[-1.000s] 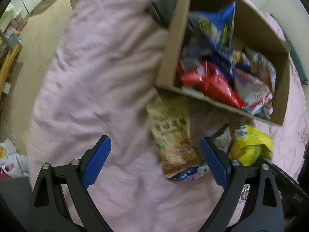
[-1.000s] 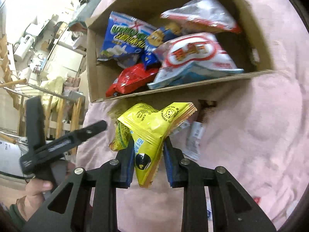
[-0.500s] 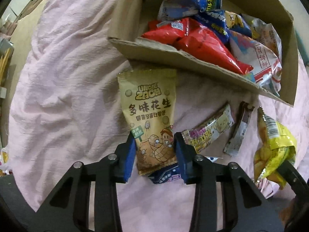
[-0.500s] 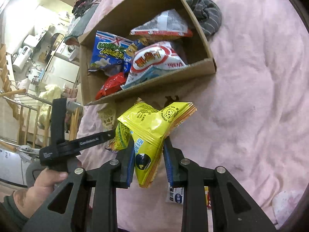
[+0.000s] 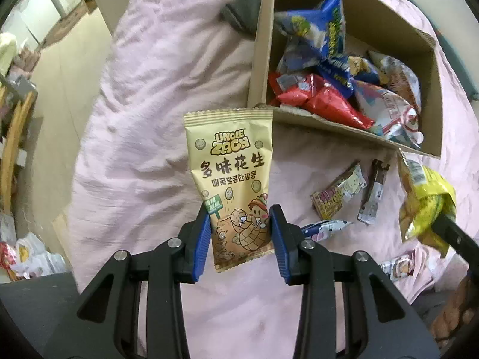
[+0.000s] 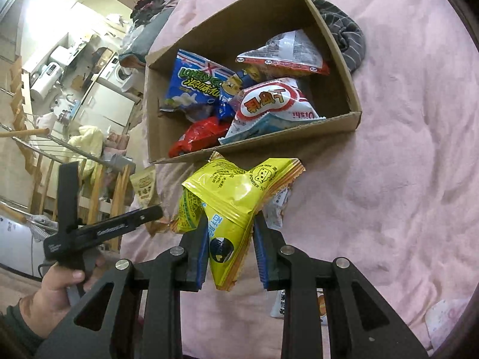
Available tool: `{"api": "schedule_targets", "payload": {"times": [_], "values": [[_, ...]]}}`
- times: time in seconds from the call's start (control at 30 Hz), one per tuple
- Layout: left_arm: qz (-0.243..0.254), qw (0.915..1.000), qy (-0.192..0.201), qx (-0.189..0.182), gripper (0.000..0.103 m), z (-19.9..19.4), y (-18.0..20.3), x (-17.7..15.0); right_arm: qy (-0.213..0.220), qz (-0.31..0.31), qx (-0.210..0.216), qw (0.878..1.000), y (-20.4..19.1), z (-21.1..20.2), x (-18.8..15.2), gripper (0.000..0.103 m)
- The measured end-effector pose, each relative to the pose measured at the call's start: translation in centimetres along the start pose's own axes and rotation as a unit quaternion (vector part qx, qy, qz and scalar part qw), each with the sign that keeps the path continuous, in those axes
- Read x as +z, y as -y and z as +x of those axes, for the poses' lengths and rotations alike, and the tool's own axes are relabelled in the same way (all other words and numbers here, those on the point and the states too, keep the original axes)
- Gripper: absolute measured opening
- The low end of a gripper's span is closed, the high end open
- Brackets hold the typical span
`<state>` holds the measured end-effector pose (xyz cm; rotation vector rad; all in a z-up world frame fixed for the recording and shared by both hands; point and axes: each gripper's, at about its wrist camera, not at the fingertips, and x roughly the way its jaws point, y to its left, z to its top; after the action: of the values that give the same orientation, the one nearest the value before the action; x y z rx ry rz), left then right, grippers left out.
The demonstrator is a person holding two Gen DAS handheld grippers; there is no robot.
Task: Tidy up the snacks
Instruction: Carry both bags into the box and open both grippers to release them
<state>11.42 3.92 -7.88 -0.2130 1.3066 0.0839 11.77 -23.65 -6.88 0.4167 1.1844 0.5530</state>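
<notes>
My left gripper is shut on a tan peanut packet and holds it upright above the pink bedspread, just in front of the cardboard box. My right gripper is shut on a yellow snack bag, held above the bed in front of the box. The yellow bag also shows at the right of the left wrist view. The box holds several snack bags, blue, red and white.
Small loose snack packets lie on the bedspread between the two grippers. A grey striped cloth lies behind the box. The bed's left edge drops to the floor, with furniture and clutter beyond.
My left gripper moved in, shut on the peanut packet and lifted it off the bedspread. My right gripper has drawn back from the box, still holding the yellow bag.
</notes>
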Motion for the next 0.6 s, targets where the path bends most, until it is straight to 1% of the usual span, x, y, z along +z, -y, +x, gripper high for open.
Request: {"api": "schedule_targets", "payload": {"times": [0.17, 0.33, 0.43, 0.5, 0.6], "values": [[0.027, 0.9995, 0.018, 0.006, 0.034, -2.7, 0.0, -0.9, 0.004, -0.007, 0.002, 1.000, -0.5, -0.6, -0.4, 0.028], [0.046, 0.9977, 0.048, 0.008, 0.034, -4.6, 0.0, -1.0, 0.015, -0.006, 0.005, 1.000, -0.5, -1.7, -0.9, 0.028], [0.045, 0.9967, 0.067, 0.005, 0.034, -6.0, -0.2, -0.6, 0.034, -0.003, 0.012, 0.999, -0.8, -2.9, -0.6, 0.028], [0.045, 0.9958, 0.080, 0.004, 0.034, -6.9, -0.3, -0.1, 0.053, -0.001, 0.017, 0.998, -1.2, -4.2, -0.1, 0.028], [0.044, 0.9940, 0.100, -0.006, 0.034, -8.3, -0.2, 1.3, 0.081, -0.005, 0.014, 0.997, -1.6, -5.8, 0.7, 0.028]]}}
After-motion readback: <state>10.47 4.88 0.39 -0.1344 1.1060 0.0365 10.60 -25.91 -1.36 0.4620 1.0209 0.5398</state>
